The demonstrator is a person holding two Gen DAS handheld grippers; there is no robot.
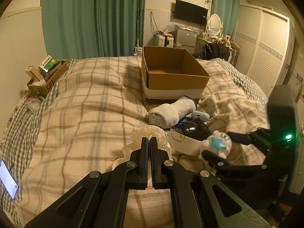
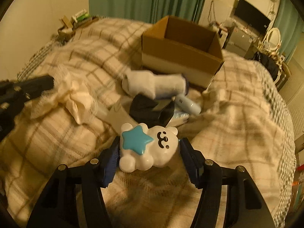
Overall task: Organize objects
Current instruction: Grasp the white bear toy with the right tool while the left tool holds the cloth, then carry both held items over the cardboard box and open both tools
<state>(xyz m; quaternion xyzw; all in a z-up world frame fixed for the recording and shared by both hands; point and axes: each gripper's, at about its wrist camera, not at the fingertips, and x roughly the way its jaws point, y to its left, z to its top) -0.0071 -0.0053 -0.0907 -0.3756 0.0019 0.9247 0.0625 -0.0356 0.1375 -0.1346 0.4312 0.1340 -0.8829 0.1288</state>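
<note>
Right gripper [image 2: 149, 150] fingers clamp the bear toy [image 2: 148, 148], held just above the bed [image 2: 237, 125]. Left gripper [image 1: 149, 142] fingers pinched on a cream bag [image 1: 140, 133]. Step judged: pick done, carry pending. Next: lift both over the box [image 2: 182, 43] rim, release inside.

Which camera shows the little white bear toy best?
The right wrist view: the bear toy sits close and sharp between the right claw, with its blue star and face showing. In the left wrist view it's small, off to the side, and partly hidden.
</note>
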